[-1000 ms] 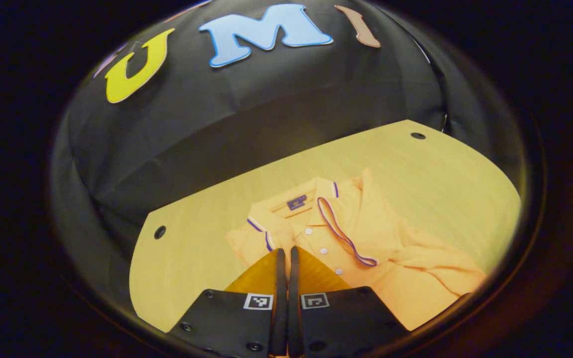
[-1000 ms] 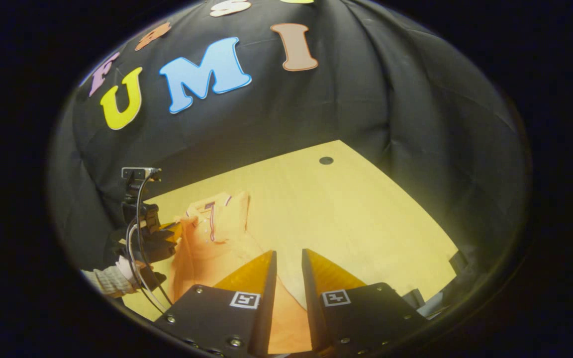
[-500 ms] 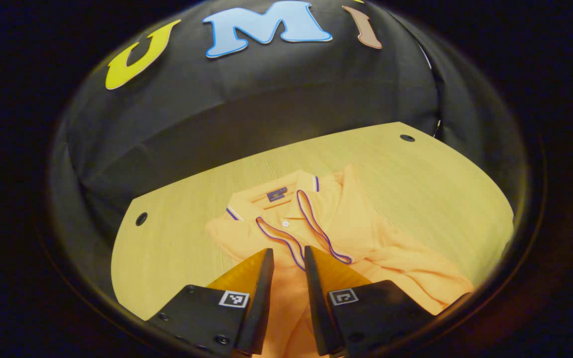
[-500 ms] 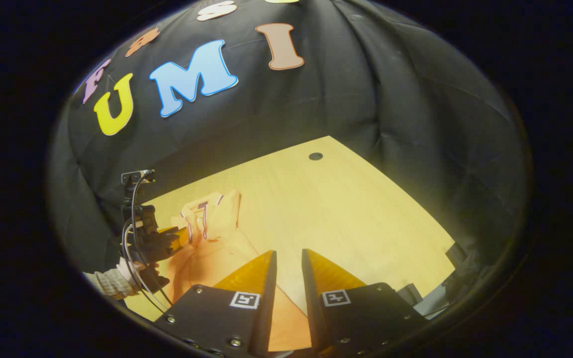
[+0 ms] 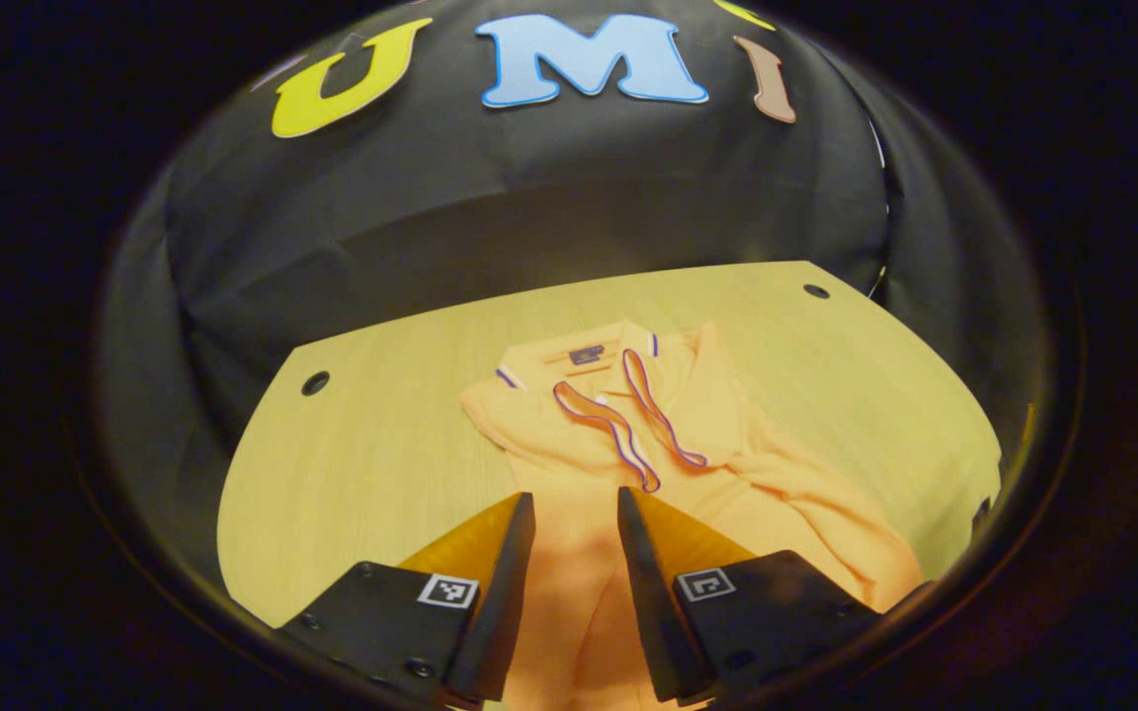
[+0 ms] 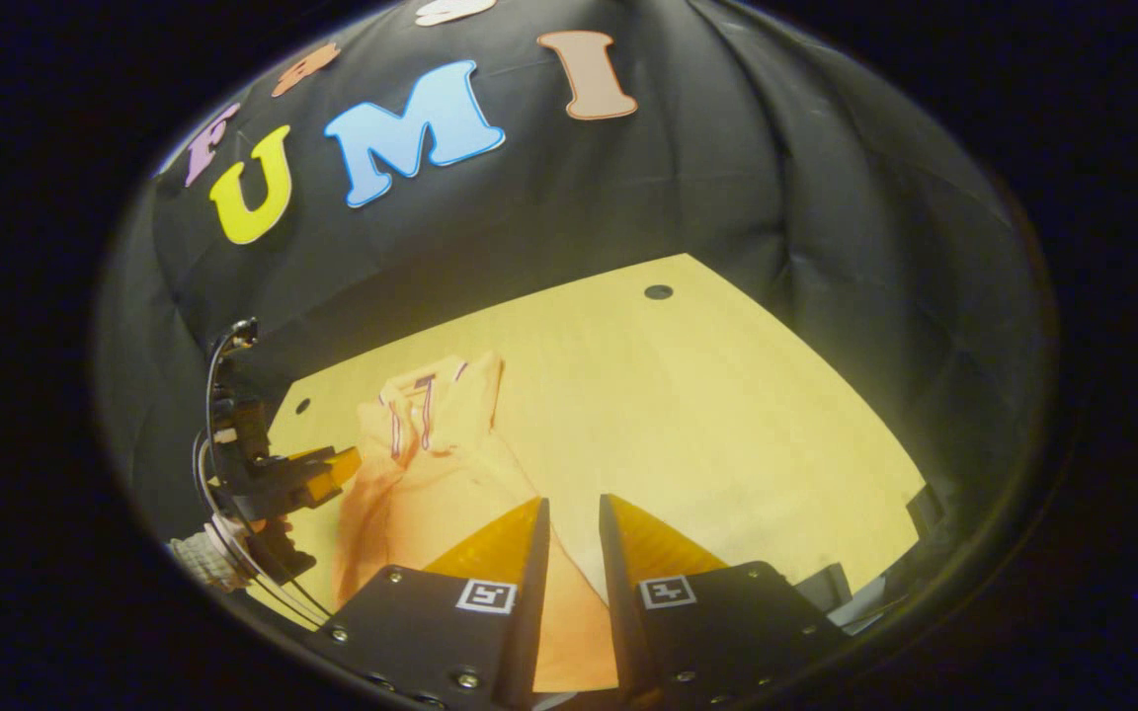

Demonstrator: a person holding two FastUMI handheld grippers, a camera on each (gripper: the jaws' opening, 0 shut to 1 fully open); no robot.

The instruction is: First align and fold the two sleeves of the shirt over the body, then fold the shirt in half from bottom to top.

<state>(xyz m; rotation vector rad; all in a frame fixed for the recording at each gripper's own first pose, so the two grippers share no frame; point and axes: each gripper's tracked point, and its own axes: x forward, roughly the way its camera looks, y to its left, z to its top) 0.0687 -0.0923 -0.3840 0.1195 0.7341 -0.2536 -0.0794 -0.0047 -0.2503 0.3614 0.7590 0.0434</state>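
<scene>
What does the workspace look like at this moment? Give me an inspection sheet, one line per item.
Surface: light wooden table with dark round holes near its far corners.
Job's things: orange polo shirt lying collar away from the left gripper view, both striped sleeve cuffs folded onto the chest; lower body not yet folded up.
Clutter: nothing seen.
Grippers: left gripper open, over the shirt's lower part, nothing between its fingers; right gripper open, above the shirt's edge, holding nothing.
Cables: cables looping off the left gripper, seen in the right gripper view.
Surroundings: black cloth wall behind the table.
</scene>
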